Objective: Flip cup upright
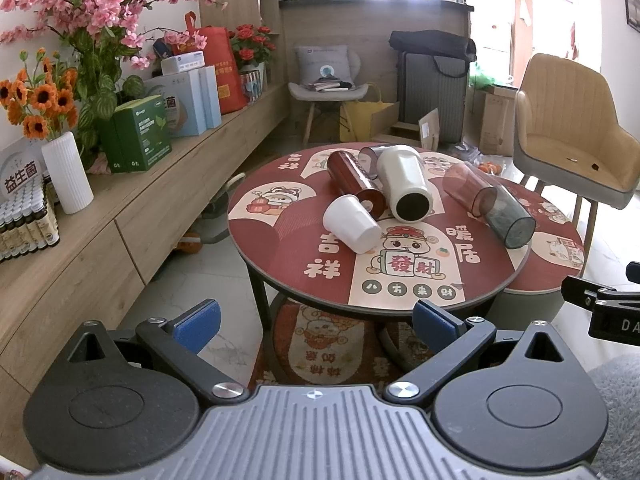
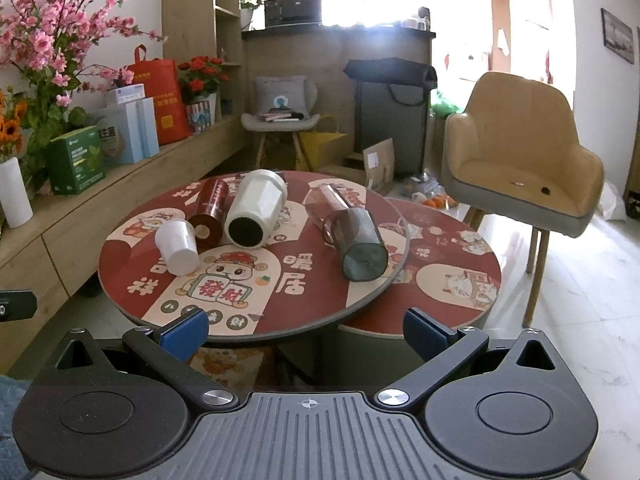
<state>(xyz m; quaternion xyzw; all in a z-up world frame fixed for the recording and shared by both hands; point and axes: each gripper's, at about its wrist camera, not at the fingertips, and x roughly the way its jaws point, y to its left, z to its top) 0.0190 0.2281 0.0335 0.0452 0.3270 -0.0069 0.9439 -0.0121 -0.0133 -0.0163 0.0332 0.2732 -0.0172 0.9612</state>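
Note:
Several cups lie on their sides on a round red table (image 1: 304, 248) (image 2: 132, 276). A small white cup (image 1: 352, 225) (image 2: 177, 247) is nearest on the left. A dark red cup (image 1: 355, 179) (image 2: 209, 214) lies behind it. A large white cup (image 1: 404, 184) (image 2: 256, 210) lies in the middle. A clear pink cup (image 1: 466, 189) and a smoky grey cup (image 1: 506, 216) (image 2: 358, 246) lie on the right. My left gripper (image 1: 316, 326) is open and empty, short of the table's front edge. My right gripper (image 2: 306, 330) is open and empty, at the table's front edge.
A lower round table (image 2: 452, 256) adjoins on the right. A tan armchair (image 1: 568, 128) (image 2: 516, 152) stands beyond it. A long wooden bench (image 1: 120, 200) with boxes, flowers and a white vase (image 1: 67, 172) runs along the left. A rug (image 1: 320, 344) lies under the table.

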